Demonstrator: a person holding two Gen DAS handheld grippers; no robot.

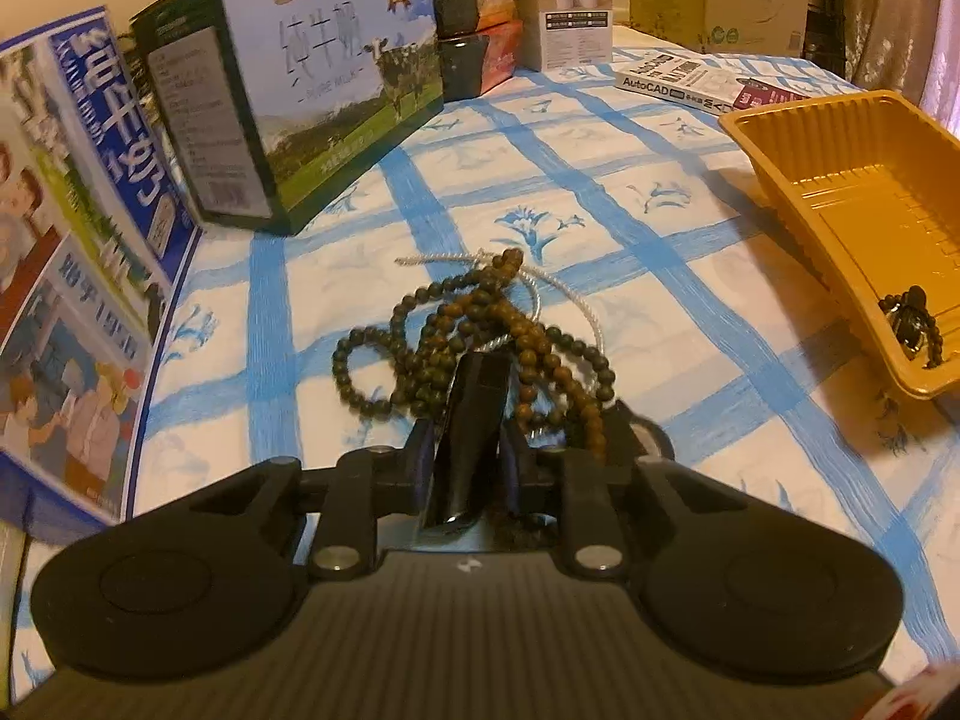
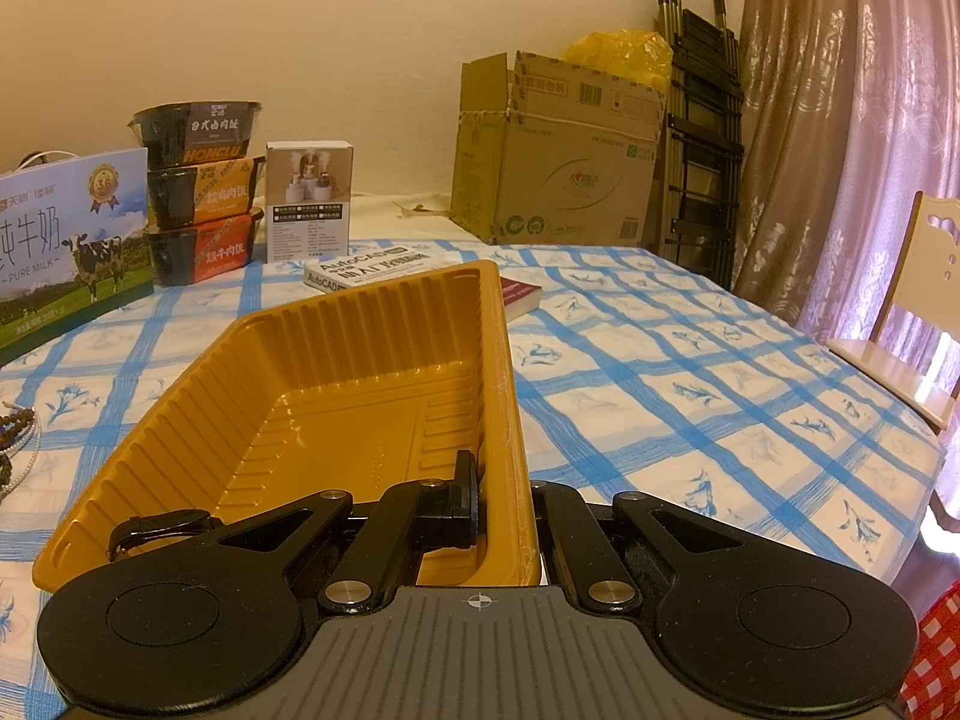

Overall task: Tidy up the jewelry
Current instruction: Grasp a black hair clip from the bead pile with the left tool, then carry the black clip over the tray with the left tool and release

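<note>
A heap of brown and dark bead strings (image 1: 474,336) with a thin silver chain (image 1: 543,285) lies on the blue-checked tablecloth. My left gripper (image 1: 471,396) is shut, its fingers pressed together over the near side of the heap; whether beads are pinched I cannot tell. A golden plastic tray (image 1: 840,192) sits to the right, holding a dark jewelry piece (image 1: 912,324). My right gripper (image 2: 498,480) is shut on the tray's right wall (image 2: 501,372), one finger inside, one outside. A dark strap-like piece (image 2: 159,525) lies in the tray's near corner.
Milk cartons (image 1: 300,96) and a blue box (image 1: 90,192) stand at left. Stacked food bowls (image 2: 201,192), a small white box (image 2: 309,204) and a book (image 2: 360,273) sit behind the tray. A cardboard box (image 2: 552,150) and a chair (image 2: 906,324) stand by the table.
</note>
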